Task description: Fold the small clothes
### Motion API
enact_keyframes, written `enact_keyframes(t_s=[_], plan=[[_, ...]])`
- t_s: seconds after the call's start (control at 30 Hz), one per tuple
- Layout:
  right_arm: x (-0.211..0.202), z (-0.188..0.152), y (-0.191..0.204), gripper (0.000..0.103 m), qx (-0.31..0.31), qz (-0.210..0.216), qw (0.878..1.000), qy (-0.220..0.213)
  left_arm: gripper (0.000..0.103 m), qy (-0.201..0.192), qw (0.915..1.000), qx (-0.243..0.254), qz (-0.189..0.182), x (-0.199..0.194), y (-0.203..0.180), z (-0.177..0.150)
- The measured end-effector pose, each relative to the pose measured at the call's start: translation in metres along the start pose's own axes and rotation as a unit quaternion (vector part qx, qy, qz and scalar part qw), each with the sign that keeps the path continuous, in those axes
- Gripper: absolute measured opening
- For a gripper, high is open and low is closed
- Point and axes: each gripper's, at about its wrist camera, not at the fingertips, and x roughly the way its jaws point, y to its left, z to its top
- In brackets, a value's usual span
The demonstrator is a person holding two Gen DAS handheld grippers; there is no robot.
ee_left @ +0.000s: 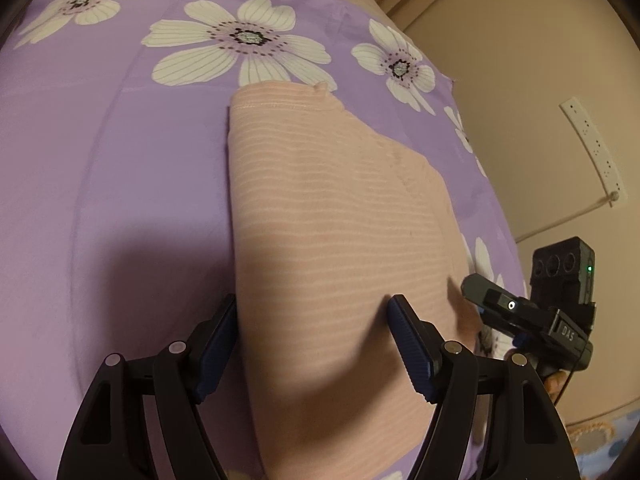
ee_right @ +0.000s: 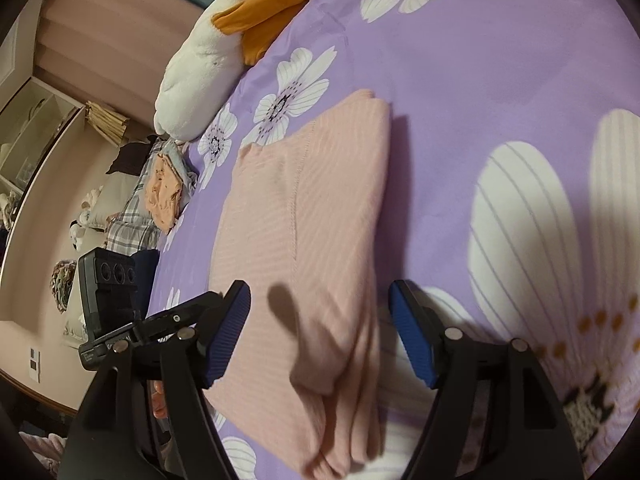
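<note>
A pink ribbed garment [ee_left: 320, 200] lies folded into a long strip on the purple flowered bedsheet [ee_left: 120, 160]. My left gripper [ee_left: 313, 302] is open over its near end: one blue pad [ee_left: 218, 344] is at the cloth's left edge and the other is above the cloth. Nothing is pinched. At the right, my right gripper [ee_left: 476, 288] reaches in by the cloth's other edge. In the right wrist view the garment [ee_right: 304, 208] runs away from me, and my right gripper [ee_right: 318, 288] is open astride its rumpled near end, pads [ee_right: 412, 336] clear of the fabric. My left gripper [ee_right: 192, 312] shows at the left.
A white and orange plush toy [ee_right: 200, 64] lies at the far edge of the bed. Folded clothes [ee_right: 160, 192] are stacked beyond the sheet's left side. A white power strip [ee_left: 592, 148] hangs on the wall to the right. Shelves [ee_right: 28, 140] stand at the far left.
</note>
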Motion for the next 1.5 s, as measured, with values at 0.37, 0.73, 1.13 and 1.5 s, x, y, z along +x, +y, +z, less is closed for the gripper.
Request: enact_keyframes(t_s=[0.37,0.73,1.13,1.5], plan=[[0.031,0.019,0.007,0.062,-0.019,0.010,1.000,0.010,0.073,-0.005,0.9999,0.004,-0.011,0.008,0.002,0.008],[0.040,0.021,0.012,0.050,-0.037,-0.001,0.999,-0.003,0.073,-0.012,0.9998,0.013,-0.008,0.017,-0.003,0.015],[0.029,0.014,0.038,0.030,-0.075,-0.018,0.996,-0.039,0.048,-0.022,0.9990,0.038,0.005,0.007,-0.014,0.012],[0.005,-0.011,0.074,0.029,-0.110,-0.020,0.992,-0.053,0.045,-0.043,0.9975,0.056,0.001,-0.025,-0.029,-0.012]])
